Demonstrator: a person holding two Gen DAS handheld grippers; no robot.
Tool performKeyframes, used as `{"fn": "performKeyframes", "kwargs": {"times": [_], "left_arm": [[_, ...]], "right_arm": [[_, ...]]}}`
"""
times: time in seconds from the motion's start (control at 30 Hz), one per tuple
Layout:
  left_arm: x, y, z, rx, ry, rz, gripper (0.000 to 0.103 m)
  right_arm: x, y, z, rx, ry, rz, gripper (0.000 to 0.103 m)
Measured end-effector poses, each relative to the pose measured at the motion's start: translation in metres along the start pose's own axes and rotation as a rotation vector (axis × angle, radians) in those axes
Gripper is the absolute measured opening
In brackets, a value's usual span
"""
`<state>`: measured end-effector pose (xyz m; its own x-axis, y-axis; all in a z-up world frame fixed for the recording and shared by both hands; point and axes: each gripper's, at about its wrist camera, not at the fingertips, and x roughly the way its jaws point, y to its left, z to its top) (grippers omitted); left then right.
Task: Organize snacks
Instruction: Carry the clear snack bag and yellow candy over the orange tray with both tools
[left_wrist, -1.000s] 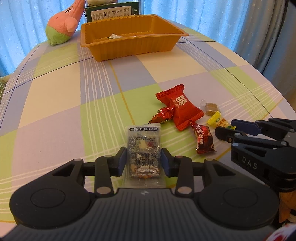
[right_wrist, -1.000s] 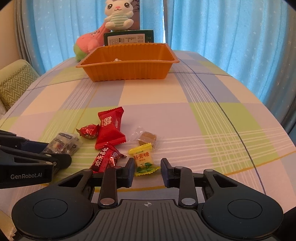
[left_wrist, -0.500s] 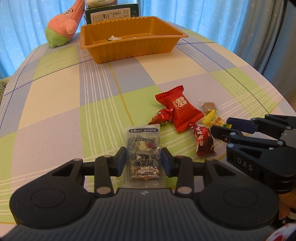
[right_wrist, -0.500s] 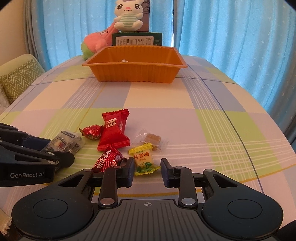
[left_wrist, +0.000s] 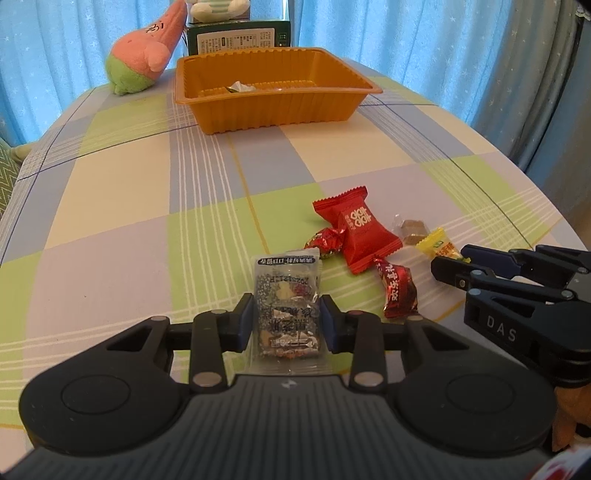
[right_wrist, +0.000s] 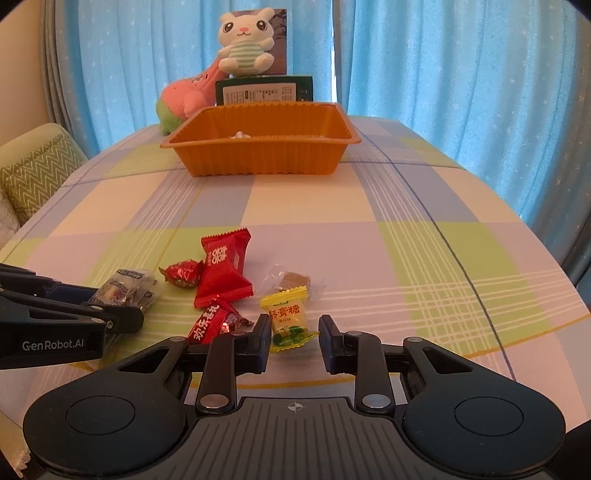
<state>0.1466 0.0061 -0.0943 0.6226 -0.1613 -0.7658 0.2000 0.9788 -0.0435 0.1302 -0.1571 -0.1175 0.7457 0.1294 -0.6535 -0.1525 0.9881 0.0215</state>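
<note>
Well short of the orange tray, my left gripper pinches the clear nut-bar packet, jaws having just closed further. My right gripper straddles the yellow candy with jaws spread, barely touching it. Slick film could slip out if I lift early.

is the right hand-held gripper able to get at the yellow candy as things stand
Probably yes: the yellow candy lies between the right hand-held gripper fingers with nothing covering it; the dark red candy sits just outside.

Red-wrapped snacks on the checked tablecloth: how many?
3. A big red pillow packet in the middle of the cluster, a round red foil candy touching its left edge, and a red twist-wrapped candy nearest, beside the right gripper. Gripper bodies may hide more.
</note>
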Motion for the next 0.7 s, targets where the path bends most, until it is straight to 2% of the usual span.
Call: {"fn": "performKeyframes", "kwargs": {"times": [0.7], "left_arm": [[-0.022, -0.001, 0.014, -0.050, -0.059, 0.036, 0.033]], "right_arm": [[-0.016, -0.009, 0.007, 0.041, -0.040, 0.017, 0.028]]}}
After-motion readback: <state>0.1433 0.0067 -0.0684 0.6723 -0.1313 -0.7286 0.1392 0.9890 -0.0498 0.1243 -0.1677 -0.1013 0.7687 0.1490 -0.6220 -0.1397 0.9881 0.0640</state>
